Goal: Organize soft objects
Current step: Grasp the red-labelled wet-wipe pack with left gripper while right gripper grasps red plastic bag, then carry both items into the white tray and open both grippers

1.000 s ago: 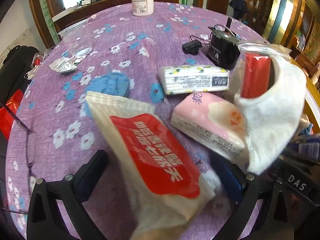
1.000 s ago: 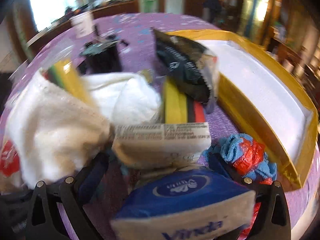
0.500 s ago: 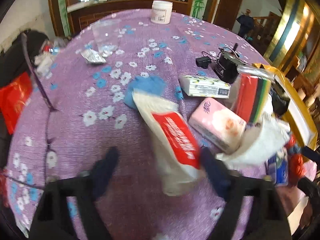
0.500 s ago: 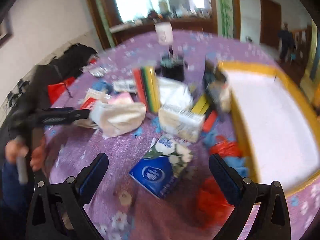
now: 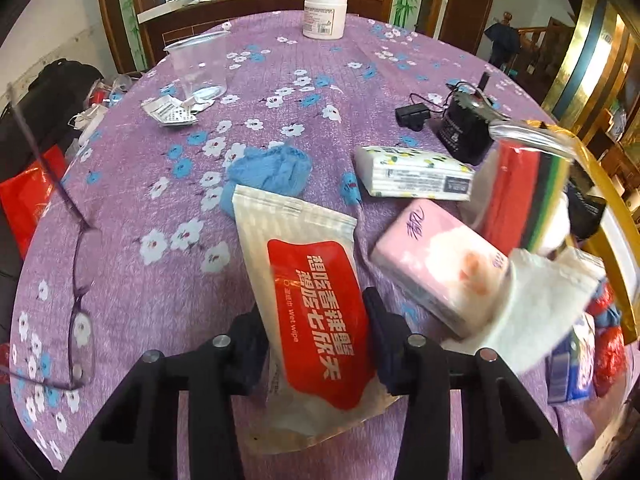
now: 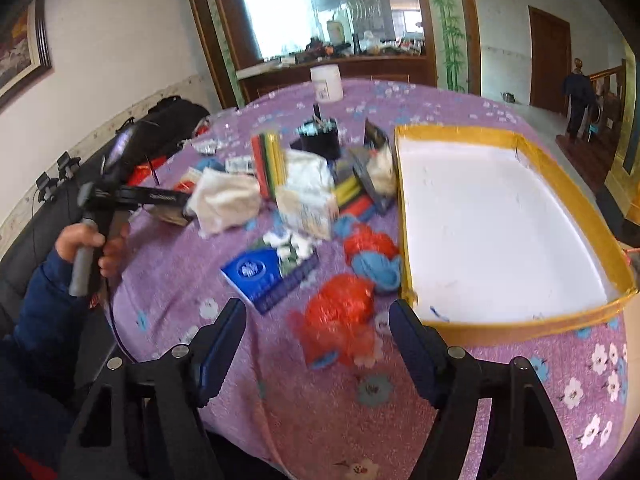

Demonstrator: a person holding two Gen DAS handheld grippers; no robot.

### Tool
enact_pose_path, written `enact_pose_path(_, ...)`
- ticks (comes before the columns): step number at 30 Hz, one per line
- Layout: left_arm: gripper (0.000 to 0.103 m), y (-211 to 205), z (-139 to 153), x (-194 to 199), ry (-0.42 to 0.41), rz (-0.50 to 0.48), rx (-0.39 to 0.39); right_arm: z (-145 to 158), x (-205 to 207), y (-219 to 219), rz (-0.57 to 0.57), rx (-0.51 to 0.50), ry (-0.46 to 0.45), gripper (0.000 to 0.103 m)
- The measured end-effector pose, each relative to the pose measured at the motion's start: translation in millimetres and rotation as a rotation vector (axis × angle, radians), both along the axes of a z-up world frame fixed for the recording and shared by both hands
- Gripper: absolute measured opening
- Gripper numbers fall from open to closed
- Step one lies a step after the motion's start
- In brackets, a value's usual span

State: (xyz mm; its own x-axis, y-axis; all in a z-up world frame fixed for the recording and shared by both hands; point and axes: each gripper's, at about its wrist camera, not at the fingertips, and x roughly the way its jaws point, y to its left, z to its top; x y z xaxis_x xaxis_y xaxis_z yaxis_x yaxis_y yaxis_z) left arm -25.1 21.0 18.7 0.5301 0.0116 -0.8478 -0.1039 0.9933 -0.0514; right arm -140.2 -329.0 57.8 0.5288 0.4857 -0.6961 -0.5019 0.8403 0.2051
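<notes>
Left gripper (image 5: 316, 344) closing on the wet-wipe pack (image 5: 308, 308), pads against both its sides, low over the purple cloth (image 5: 280, 80); right gripper (image 6: 318, 344) closing too, nothing between its jaws — above a red crinkly bundle (image 6: 340, 320); yellow-rimmed tray (image 6: 520, 322) just beside.

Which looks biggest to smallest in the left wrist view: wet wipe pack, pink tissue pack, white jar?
1. wet wipe pack, though it sits nearest the camera, which inflates it.
2. pink tissue pack.
3. white jar, farthest away, so its true size is unsure.
</notes>
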Motion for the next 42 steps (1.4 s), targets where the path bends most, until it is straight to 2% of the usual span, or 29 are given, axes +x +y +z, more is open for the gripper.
enact_pose_path(3,0.043,0,7,-13,-0.032,-0.015,-0.027,-7,9,5,-0.009,-0.006,0.024,0.078)
enact_pose_path(8,0.043,-15,27,-31,-0.106,-0.073,-0.047,-26,24,19,-0.016,-0.065,0.087,0.059)
enact_pose_path(10,0.043,-21,36,-36,-0.135,-0.098,-0.057,-36,29,22,-0.029,-0.082,0.113,0.041)
enact_pose_path(11,0.043,-23,39,-37,-0.142,-0.105,-0.063,-37,29,21,-0.029,-0.063,0.121,0.039)
enact_pose_path(19,0.043,-48,58,-47,-0.178,-0.184,-0.099,-9,12,17,0.046,0.005,0.028,0.038)
enact_pose_path(25,0.043,-80,73,-42,-0.192,-0.271,-0.126,10,24,-9,-0.011,0.062,-0.001,0.038)
enact_pose_path(35,0.043,-169,90,-7,-0.194,-0.434,-0.161,44,75,-65,-0.192,0.156,-0.037,0.038)
enact_pose_path(42,0.043,-231,88,58,-0.144,-0.470,-0.189,54,149,-87,-0.313,0.212,0.000,0.038)
